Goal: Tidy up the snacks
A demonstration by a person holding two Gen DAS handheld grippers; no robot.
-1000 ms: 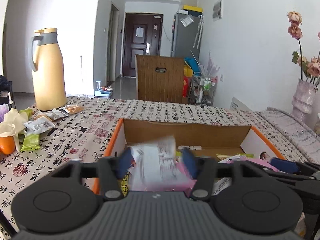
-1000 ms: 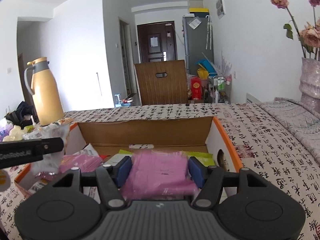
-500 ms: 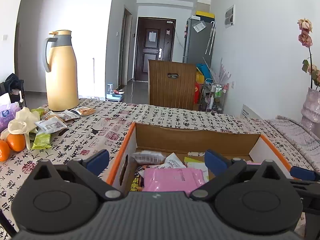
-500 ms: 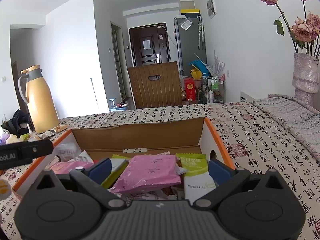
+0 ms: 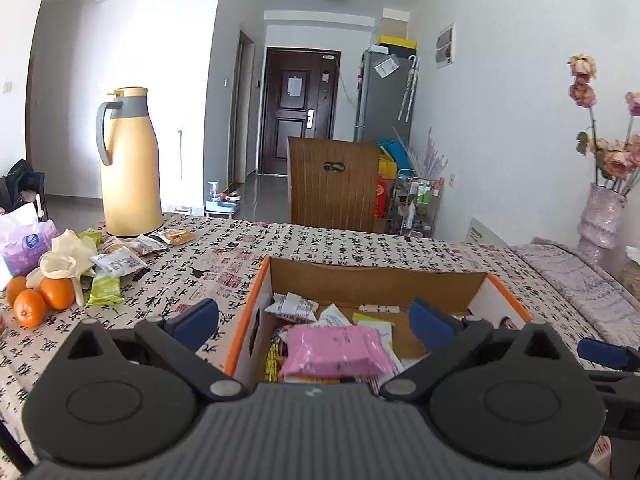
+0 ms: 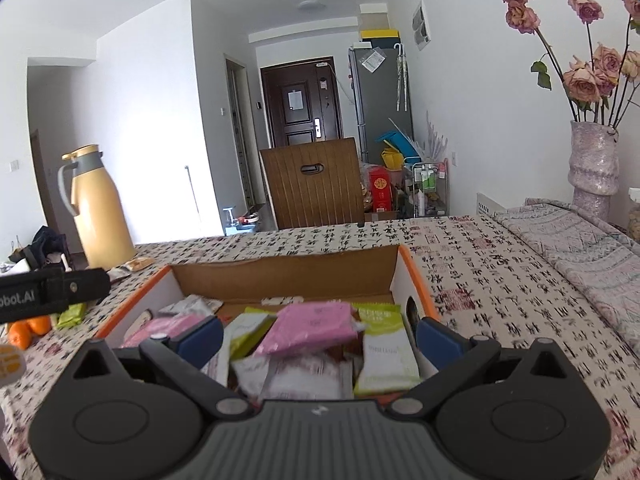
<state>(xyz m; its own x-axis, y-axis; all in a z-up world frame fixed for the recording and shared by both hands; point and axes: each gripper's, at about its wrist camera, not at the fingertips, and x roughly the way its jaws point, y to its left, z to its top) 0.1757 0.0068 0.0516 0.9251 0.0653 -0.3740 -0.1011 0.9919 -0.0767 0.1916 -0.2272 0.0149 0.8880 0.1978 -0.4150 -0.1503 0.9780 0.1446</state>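
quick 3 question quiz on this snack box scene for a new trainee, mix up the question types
1. True or false: the left gripper is clamped on a pink packet.
2. Where do the oranges lie? A) in the cardboard box B) on the tablecloth beside the loose snacks C) on the chair
3. Fill in: the right gripper has its jaws ____.

Key: 1 false, both grippers are empty and the packet lies in the box; 2 B; 3 open.

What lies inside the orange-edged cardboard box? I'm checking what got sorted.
The orange-edged cardboard box holds pink packets, green-and-white packets and white wrappers, piled. Lower layers and the box floor are mostly covered.
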